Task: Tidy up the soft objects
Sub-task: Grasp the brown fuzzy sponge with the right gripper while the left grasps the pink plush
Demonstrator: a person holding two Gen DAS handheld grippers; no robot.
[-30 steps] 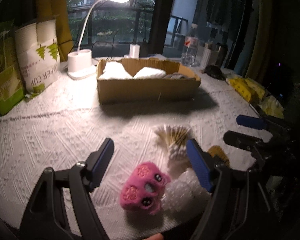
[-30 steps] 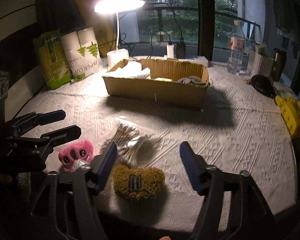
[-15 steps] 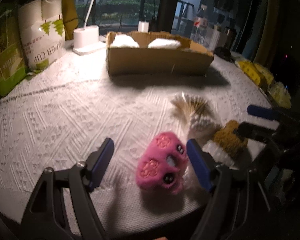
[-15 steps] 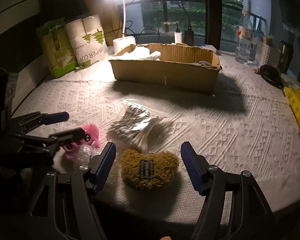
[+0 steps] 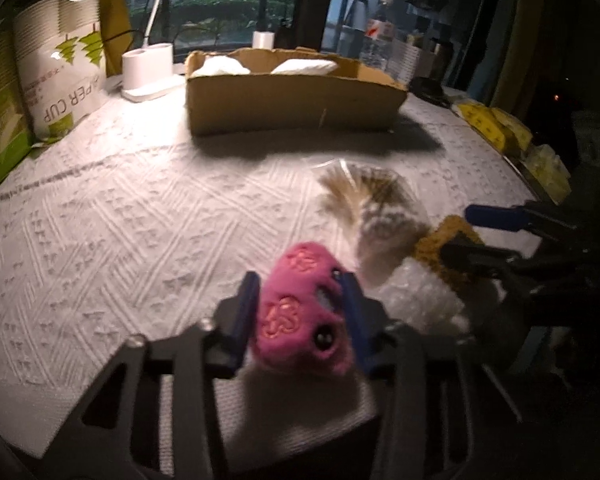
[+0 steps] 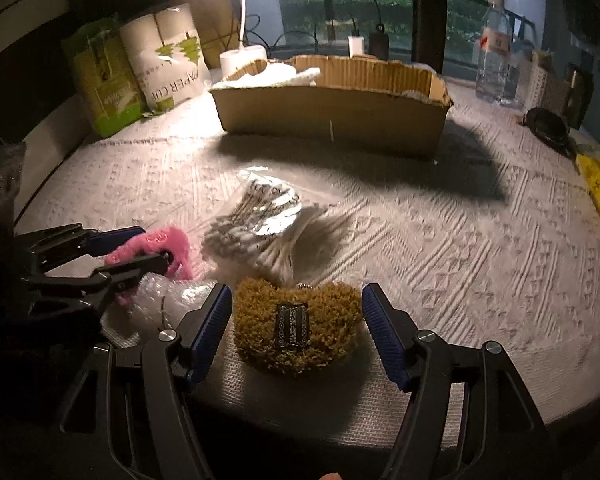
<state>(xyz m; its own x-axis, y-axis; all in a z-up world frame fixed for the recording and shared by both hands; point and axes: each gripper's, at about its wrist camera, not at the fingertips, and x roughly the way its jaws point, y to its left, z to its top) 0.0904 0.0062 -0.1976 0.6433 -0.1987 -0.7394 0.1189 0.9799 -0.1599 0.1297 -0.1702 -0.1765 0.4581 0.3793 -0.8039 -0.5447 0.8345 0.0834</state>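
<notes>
Left wrist — fuzzy pink plush toy (image 5: 300, 312)

Counts, on the table w/ white textured cover (image 6: 460, 248): 1 pink plush toy (image 5: 300, 308), 1 fuzzy olive-brown pouch (image 6: 296, 328) w/ a dark label, 1 clear bag of cotton swabs (image 6: 264, 220), 1 piece of bubble wrap (image 6: 168, 304). 1 cardboard box (image 6: 332, 116), approx. 2 white soft bundles (image 5: 304, 66) seen inside it. 2 grippers: left gripper (image 5: 300, 312), right gripper (image 6: 296, 332). 1 desk lamp (image 6: 242, 52). 1 pack of paper cups (image 6: 168, 60), 1 green package (image 6: 100, 80) beside it. 1 water bottle (image 6: 494, 60). Yellow items (image 5: 496, 124) at the table edge: number unclear.
</notes>
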